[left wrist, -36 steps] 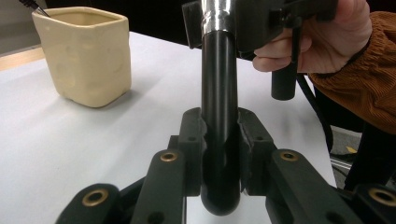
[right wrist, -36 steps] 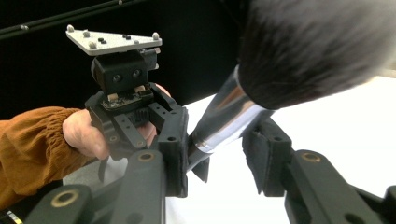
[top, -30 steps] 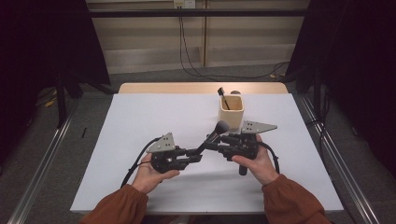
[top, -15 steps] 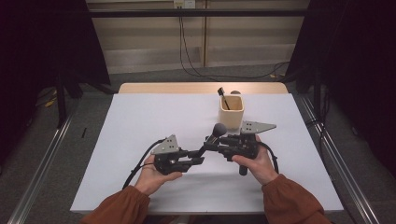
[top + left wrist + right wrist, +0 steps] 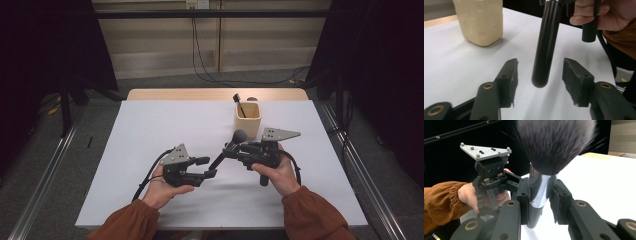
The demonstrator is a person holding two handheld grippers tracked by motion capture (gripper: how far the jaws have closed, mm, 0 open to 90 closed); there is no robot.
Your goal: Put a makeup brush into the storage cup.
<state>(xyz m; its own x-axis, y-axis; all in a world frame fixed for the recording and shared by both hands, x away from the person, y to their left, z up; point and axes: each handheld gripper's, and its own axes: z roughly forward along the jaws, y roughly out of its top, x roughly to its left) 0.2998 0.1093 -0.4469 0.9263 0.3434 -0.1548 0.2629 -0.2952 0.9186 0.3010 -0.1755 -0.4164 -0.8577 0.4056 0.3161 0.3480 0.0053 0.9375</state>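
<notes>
While the right gripper (image 5: 235, 151) clamps its fingers (image 5: 523, 195) on the silver ferrule of a makeup brush (image 5: 231, 145), the left gripper (image 5: 210, 167) has just been opening, and its fingers (image 5: 507, 80) now stand apart on either side of the black handle's rounded end without pressing it. This looks like a handover: one tool lets go only once the other has a firm hold. The brush sits at the centre of the high view, tilted, bristle head up and toward the top of the frame, handle slanting down to the lower left, clear of the white worktop (image 5: 150, 130). Gripping near the head probably leaves the handle free to be lowered first into the beige holder (image 5: 248, 120), which stands just above in the frame and has another dark-handled tool (image 5: 239, 104) in it.
</notes>
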